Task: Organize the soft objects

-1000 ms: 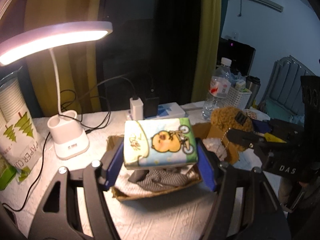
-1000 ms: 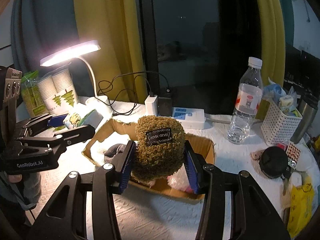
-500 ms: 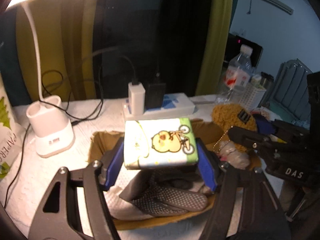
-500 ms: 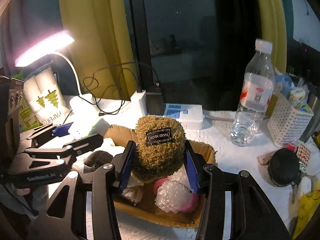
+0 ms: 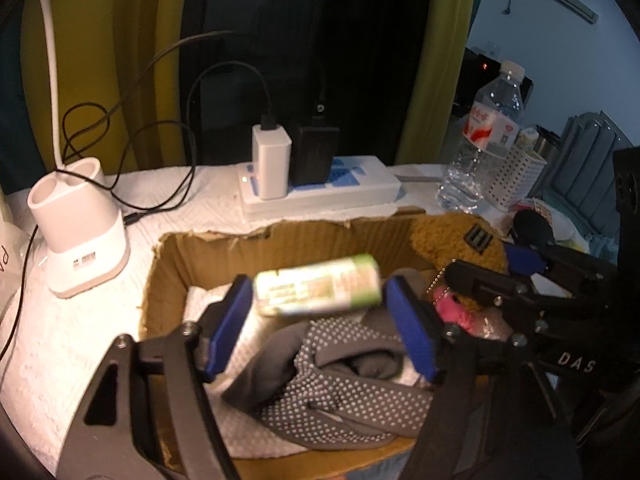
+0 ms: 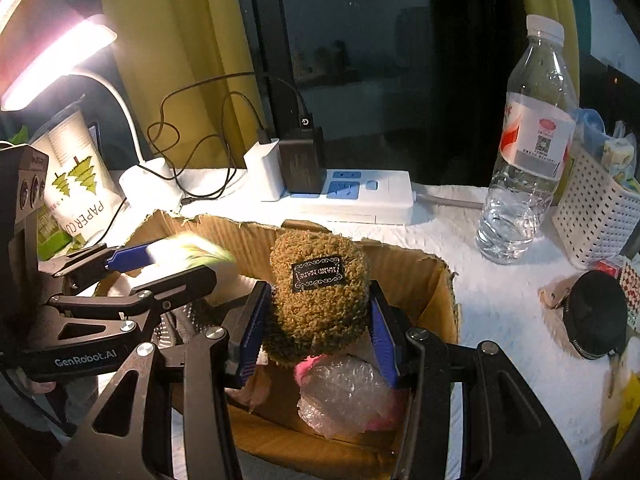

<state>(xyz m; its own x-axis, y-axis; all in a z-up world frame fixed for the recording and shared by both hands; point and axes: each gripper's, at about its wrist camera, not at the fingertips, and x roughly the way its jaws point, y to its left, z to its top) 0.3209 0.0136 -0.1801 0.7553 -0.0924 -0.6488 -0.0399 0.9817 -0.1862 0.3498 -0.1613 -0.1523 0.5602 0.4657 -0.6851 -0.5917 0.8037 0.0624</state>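
A tissue pack with a green and white wrapper, blurred and tipped on its side, hangs between the jaws of my left gripper over an open cardboard box. Those jaws are opening, and a gap shows at the right pad. Grey dotted socks lie in the box below it. My right gripper is shut on a brown plush piece with a black label, low over the box's right half. Under the plush lies a pink thing in bubble wrap. The right wrist view shows the left gripper at the left.
Behind the box lies a white power strip with chargers and cables. A lamp base stands at the left beside a pack of paper cups. At the right are a water bottle, a white basket and a black pouch.
Both grippers have sunk toward the box. The tissue pack, held flat-faced before, has tipped over and blurred as the left jaws widened. The plush stays gripped.
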